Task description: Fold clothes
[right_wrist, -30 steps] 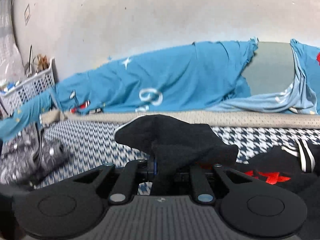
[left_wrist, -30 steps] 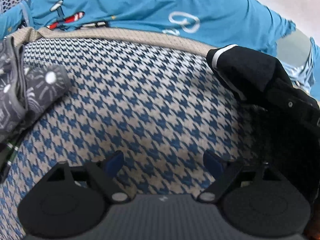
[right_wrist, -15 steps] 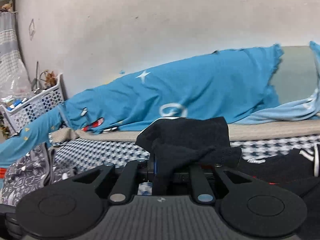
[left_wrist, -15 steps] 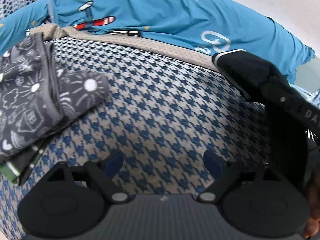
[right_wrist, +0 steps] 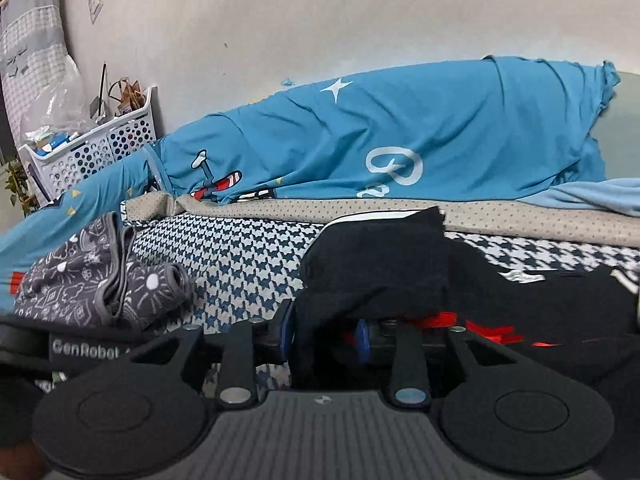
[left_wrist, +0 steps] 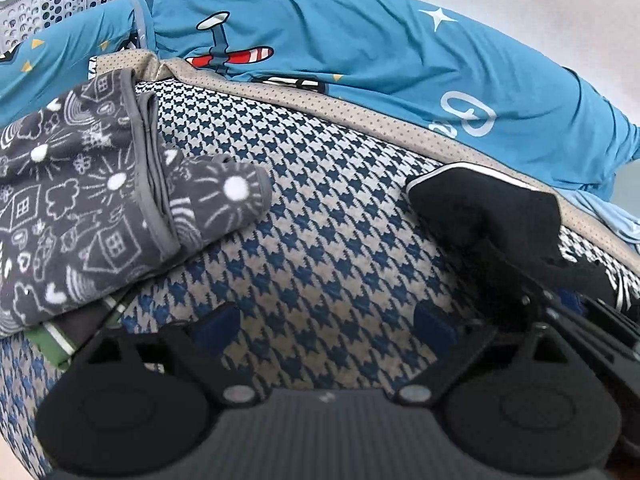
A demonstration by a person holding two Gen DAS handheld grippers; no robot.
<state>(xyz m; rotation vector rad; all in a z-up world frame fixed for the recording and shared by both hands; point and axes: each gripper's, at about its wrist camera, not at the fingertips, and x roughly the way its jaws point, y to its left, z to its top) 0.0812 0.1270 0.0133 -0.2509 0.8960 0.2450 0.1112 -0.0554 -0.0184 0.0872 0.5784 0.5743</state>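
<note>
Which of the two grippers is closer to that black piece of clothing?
Right. The right gripper has the black garment between its opening jaws; the left gripper hangs empty over the houndstooth cover beside it.

Both wrist views look closely over the houndstooth cover [left_wrist: 320, 216], sharing it.

bare houndstooth cover [left_wrist: 320, 240] mid-bed; grey folded clothes [left_wrist: 92, 216] left, black garment [left_wrist: 480, 208] right.

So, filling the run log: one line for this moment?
left tongs: open, empty | right tongs: opening, black knit garment between | houndstooth bedcover
</note>
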